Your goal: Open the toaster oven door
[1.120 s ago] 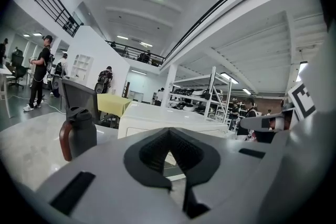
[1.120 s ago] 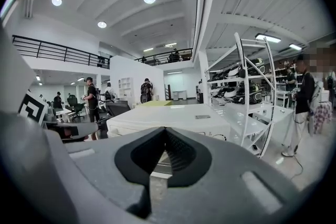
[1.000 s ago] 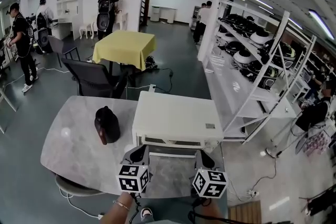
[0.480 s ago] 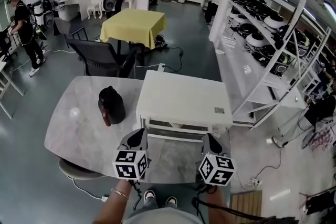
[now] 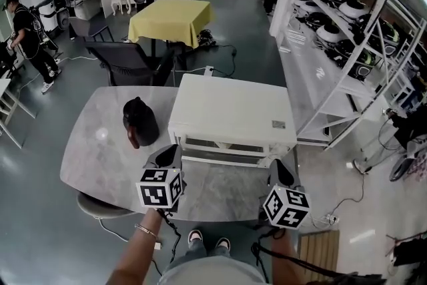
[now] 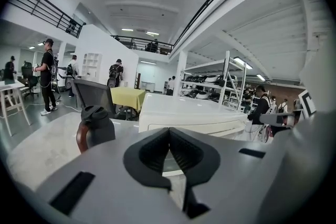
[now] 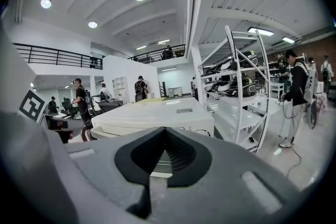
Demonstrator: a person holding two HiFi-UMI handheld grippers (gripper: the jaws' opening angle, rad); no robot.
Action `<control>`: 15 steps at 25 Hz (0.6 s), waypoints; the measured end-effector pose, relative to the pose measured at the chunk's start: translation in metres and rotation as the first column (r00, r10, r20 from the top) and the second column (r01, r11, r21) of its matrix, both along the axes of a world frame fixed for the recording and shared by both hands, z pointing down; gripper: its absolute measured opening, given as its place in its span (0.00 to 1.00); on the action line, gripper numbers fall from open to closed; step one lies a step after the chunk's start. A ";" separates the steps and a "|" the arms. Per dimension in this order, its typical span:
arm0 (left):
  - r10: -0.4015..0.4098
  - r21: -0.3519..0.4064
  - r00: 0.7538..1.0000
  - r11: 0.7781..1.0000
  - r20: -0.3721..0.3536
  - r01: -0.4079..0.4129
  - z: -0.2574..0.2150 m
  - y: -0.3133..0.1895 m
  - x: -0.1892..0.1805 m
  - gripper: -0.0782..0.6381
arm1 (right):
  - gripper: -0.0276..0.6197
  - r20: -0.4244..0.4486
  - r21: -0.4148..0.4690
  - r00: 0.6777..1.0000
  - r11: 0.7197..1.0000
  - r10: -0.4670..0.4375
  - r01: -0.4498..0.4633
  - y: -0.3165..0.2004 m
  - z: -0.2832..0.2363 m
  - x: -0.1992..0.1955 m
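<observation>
Compared with a second ago, the left tool point(image 5: 167, 157) keeps almost the same place at the front edge of the bench point(image 5: 100, 163), before the left front corner of the oven point(image 5: 230, 113). The right tool point(image 5: 283, 173) has gone to the right and now stands off the oven's right front corner, so the two tools are wider apart. Both tools are closed on nothing and neither touches the oven. I judge the door is still shut and the approach is only starting.

The head view shows the oven top at the bench's right edge, with a jug point(image 5: 140, 122) on its left. Only the gripper views show the oven's front and the closed jaws.
</observation>
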State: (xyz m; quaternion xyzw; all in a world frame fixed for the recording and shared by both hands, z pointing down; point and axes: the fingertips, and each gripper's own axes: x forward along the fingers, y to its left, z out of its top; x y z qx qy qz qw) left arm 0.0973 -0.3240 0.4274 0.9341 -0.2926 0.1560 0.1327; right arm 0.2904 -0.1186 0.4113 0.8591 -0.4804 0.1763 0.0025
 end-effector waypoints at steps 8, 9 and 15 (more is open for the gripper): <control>0.001 -0.054 0.999 0.999 0.048 0.002 0.009 -0.006 0.014 0.26 | 0.05 0.022 -0.021 1.000 1.000 0.008 -0.008 0.014 0.013 0.012; -0.002 -0.060 0.998 0.998 0.060 0.006 0.011 -0.007 0.016 0.27 | 0.05 0.025 -0.023 1.000 1.000 0.007 -0.007 0.014 0.015 0.013; -0.021 -0.075 0.992 0.997 0.124 0.031 0.013 -0.019 0.026 0.27 | 0.05 0.055 -0.033 0.998 0.999 0.001 0.001 0.014 0.028 0.022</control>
